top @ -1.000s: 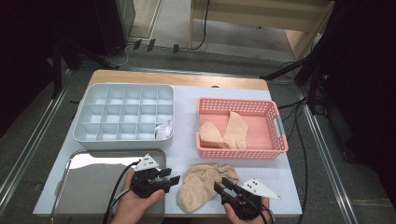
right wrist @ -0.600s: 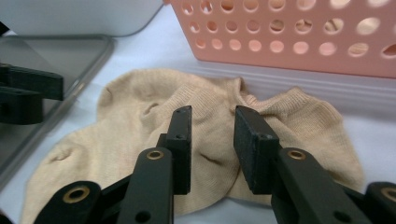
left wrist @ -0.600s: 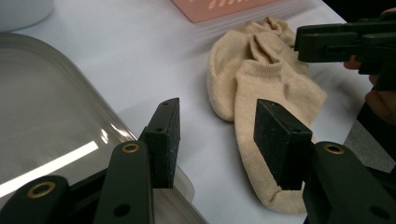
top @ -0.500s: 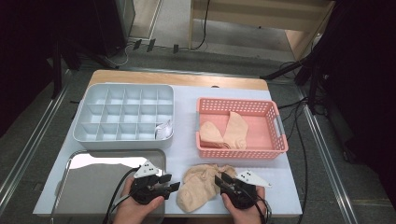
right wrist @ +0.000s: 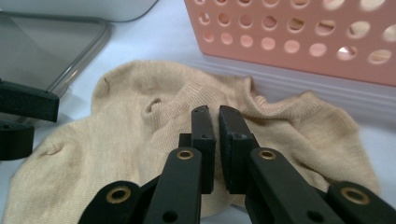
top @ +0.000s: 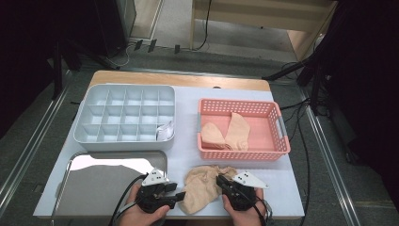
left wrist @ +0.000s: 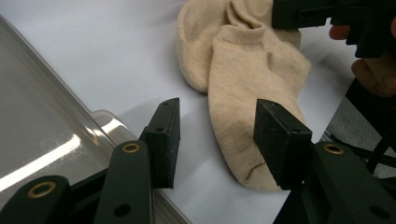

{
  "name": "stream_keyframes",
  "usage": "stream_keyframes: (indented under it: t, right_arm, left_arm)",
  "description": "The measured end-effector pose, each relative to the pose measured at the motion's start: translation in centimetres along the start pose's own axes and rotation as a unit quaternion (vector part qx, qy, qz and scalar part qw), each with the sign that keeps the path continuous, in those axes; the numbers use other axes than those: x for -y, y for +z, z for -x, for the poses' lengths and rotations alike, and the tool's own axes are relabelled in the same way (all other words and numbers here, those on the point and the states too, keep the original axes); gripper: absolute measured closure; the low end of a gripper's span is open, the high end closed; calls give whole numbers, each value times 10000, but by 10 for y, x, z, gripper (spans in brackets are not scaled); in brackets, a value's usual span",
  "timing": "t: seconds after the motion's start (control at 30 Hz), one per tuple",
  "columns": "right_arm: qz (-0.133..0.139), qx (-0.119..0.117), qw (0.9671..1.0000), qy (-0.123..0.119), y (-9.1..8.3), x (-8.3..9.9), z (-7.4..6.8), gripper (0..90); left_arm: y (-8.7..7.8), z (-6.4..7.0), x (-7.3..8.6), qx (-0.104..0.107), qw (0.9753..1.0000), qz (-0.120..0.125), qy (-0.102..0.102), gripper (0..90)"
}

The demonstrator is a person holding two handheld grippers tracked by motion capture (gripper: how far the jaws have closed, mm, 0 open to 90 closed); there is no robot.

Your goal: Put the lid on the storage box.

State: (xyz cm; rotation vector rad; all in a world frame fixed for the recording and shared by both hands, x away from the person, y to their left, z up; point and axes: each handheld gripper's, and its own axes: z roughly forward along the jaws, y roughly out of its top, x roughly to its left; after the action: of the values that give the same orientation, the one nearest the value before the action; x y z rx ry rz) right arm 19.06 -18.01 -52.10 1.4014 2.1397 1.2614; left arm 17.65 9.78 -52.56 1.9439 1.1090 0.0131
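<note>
Two grippers are working at the near edge of the table. The right gripper (right wrist: 214, 116) is sitting on the beige socks (top: 203, 190), its jaws pressed nearly together with only a thin slit between them; a ridge of knit is rising right at the tips, but I cannot tell whether any cloth is actually pinched inside. The left gripper (left wrist: 217, 135) is standing wide open, its pads straddling the toe end of one sock without touching it, one pad hanging just beside the steel tray (left wrist: 42, 135).

From above, the socks are lying in a crumpled heap on the white table (top: 188, 155), between the two grippers and just in front of the pink basket (top: 282, 141). How many socks are making up the heap is hard to say; the left gripper view is showing two overlapping, with the upper part cut off by the frame edge and by the other gripper.

Both hands are being clipped by the bottom of the high view, so only knuckles and the gripper bodies are showing. More beige socks (top: 226, 134) are lying inside the basket, partly hidden by its wall. Behind the tray, a grey divided box (top: 94, 117) is holding something small and pale (top: 164, 131) in its near right corner, too blurred to identify.
</note>
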Motion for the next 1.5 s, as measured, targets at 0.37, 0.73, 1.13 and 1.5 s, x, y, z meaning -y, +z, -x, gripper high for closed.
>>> stream_keyframes:
  t: [0.37,0.73,1.13,1.5]
  right_arm:
    - [233,-60,9996,169,-10,1,-1,858]
    - [273,-95,9995,110,-9,2,-4,857]
    - [366,-122,9991,203,-15,3,-3,857]
    - [520,-74,9982,299,-28,7,1,854]
  left_arm:
    - [5,6,1,76,9998,-129,106,501]
    - [9,15,2,-221,9986,-244,423,680]
    - [9,16,2,-362,9975,-277,540,900]
    - [3,15,-6,-172,9984,-85,538,900]
